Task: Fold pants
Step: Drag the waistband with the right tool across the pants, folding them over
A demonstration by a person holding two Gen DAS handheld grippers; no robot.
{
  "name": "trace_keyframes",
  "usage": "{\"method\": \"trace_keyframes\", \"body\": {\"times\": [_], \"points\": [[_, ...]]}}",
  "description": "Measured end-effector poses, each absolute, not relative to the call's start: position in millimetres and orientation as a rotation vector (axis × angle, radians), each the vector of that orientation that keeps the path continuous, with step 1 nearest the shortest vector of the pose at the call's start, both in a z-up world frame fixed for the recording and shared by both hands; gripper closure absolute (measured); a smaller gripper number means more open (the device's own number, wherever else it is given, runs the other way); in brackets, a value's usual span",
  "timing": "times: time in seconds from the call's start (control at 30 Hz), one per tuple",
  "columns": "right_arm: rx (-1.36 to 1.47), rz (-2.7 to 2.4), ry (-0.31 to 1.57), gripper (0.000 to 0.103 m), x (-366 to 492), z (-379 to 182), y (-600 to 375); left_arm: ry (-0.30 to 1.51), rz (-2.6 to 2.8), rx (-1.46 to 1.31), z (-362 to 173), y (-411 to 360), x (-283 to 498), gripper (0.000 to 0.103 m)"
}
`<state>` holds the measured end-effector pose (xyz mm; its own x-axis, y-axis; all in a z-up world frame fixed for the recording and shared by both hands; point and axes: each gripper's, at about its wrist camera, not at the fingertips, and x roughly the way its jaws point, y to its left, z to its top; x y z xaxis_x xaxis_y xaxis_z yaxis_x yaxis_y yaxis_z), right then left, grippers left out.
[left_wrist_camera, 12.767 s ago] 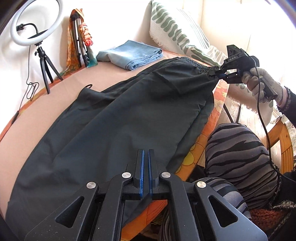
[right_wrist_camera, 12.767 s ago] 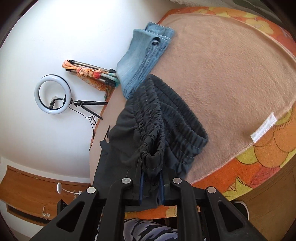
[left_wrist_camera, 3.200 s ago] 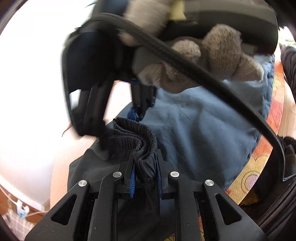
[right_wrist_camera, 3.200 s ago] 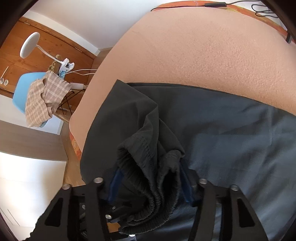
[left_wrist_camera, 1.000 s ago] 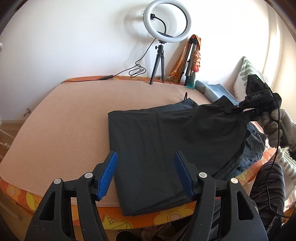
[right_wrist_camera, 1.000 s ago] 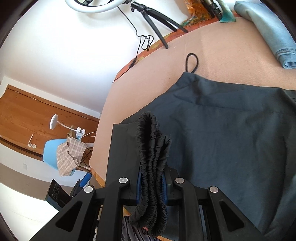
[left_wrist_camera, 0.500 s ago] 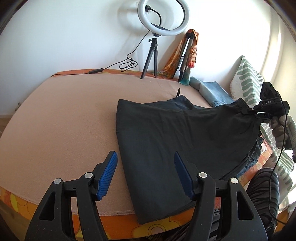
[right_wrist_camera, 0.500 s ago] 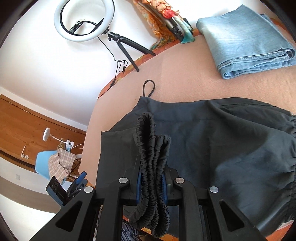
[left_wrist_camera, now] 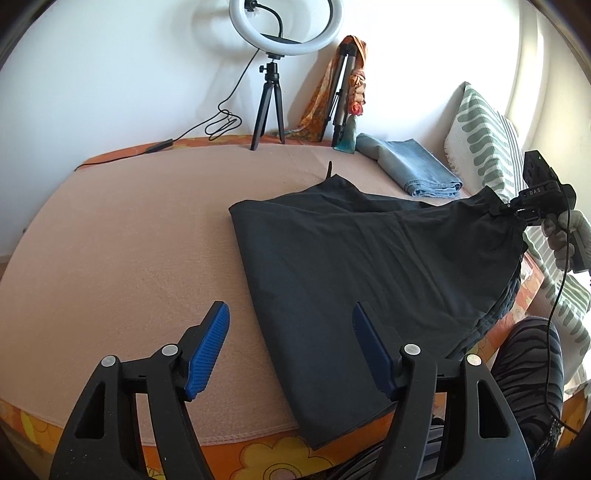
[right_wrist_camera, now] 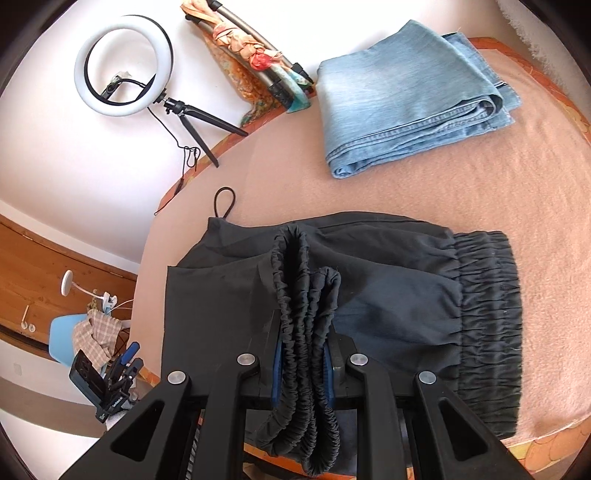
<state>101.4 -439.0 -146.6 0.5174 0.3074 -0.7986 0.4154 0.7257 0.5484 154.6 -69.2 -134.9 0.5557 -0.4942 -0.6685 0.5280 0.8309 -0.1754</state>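
While our left gripper [left_wrist_camera: 290, 347] hangs with its blue pads [left_wrist_camera: 207, 349] spread wide and nothing between them, we see the blanket [left_wrist_camera: 122, 266] directly under it and the near edge of the black pants [left_wrist_camera: 351, 273] just ahead and to the right of its right finger. From there the pants run away to the right, folded flat over the blanket, their far right end lifted off the surface. At that end our right gripper [left_wrist_camera: 511, 213] is clamped on the gathered elastic hem, with the gloved right hand [left_wrist_camera: 567, 234] behind it. Looking along our right gripper [right_wrist_camera: 302, 363], the bunched hem [right_wrist_camera: 306, 295] stands pinched between its fingers and droops below them, and the rest of the pants [right_wrist_camera: 399, 295] lies spread just beyond, with the ruched waistband [right_wrist_camera: 487, 310] off to the right. Past the pants, ahead and right of this gripper, we see folded jeans [right_wrist_camera: 410, 96] lying apart from them on the blanket [right_wrist_camera: 480, 177]. Farther off to the left stands a ring light [right_wrist_camera: 123, 70] on its small tripod against the white wall. From the left gripper's side the same ring light [left_wrist_camera: 284, 27] rises straight ahead at the far edge, the jeans [left_wrist_camera: 413, 168] to its right, and a striped pillow [left_wrist_camera: 484, 136] beyond them.
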Motion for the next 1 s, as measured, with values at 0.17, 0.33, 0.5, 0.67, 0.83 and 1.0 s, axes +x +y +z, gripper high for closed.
{"method": "trace_keyframes", "body": {"times": [0.17,0.33,0.5,0.67,0.83,1.0], "points": [[0.790,-0.138,1.062,0.087,87.8,-152.8,-461.8,0.783,-0.614,0.070,-136.1,-78.8,154.2,0.034],[0.770,-0.171,1.074,0.087,85.0,-162.9,-473.2,0.803,-0.618,0.085,-139.7,-85.8,155.3,0.034],[0.740,-0.192,1.102,0.087,84.8,-176.1,-479.0,0.831,-0.623,0.083,-145.3,-88.4,156.4,0.034],[0.682,-0.208,1.121,0.085,86.9,-183.3,-476.7,0.891,-0.623,-0.005,-155.4,-83.3,161.6,0.034],[0.610,-0.233,1.133,0.085,89.8,-183.1,-467.7,0.921,-0.619,-0.052,-162.0,-80.9,159.8,0.034],[0.530,-0.273,1.111,0.073,88.4,-168.1,-458.0,0.974,-0.623,-0.113,-174.6,-79.4,159.5,0.034]]}}
